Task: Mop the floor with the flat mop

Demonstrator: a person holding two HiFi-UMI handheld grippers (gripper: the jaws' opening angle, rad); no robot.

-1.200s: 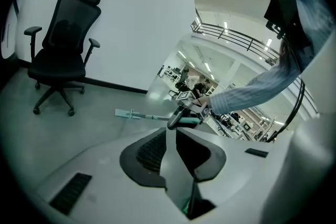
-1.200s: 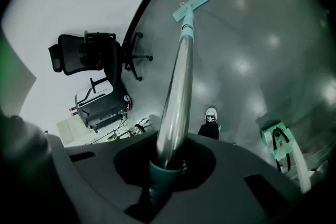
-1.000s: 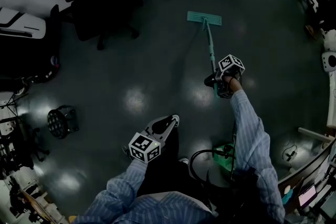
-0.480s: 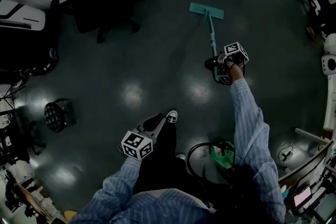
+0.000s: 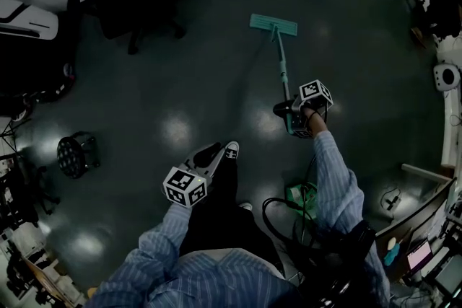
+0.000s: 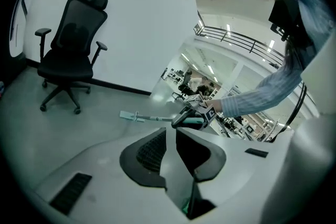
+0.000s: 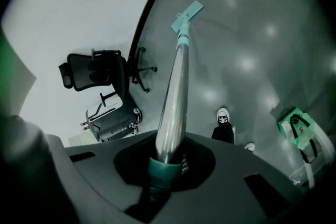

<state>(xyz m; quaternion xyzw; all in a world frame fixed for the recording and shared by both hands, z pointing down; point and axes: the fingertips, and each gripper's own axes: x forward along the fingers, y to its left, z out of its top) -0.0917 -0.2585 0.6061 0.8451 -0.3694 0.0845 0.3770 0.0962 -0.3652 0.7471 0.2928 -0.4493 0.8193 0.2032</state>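
Closest to the person's body, the left gripper (image 5: 207,154) hangs by the dark trouser leg and the white sneaker (image 5: 231,149). Its own view shows its jaws drawn together with nothing between them, so it has no part in the work for now. Further out and to the right, the right gripper (image 5: 294,115) is at the end of an outstretched striped sleeve. Its jaws are clamped round the teal grip at the near end of the silvery metal handle (image 7: 176,86) of the flat mop (image 5: 277,47). From that grasp the handle's long axis runs away from the person and leans a little leftward. It ends at the teal rectangular mop head (image 5: 273,24), which lies flat on the glossy dark grey floor (image 5: 216,83), crosswise to the handle. The mop is thus straight ahead of the right gripper and well apart from the left one. Any stroke will likely be a push or pull along that axis, driven by the right arm alone. Beyond the head stand the pale wall and, off to the left, a black office chair (image 5: 133,3).
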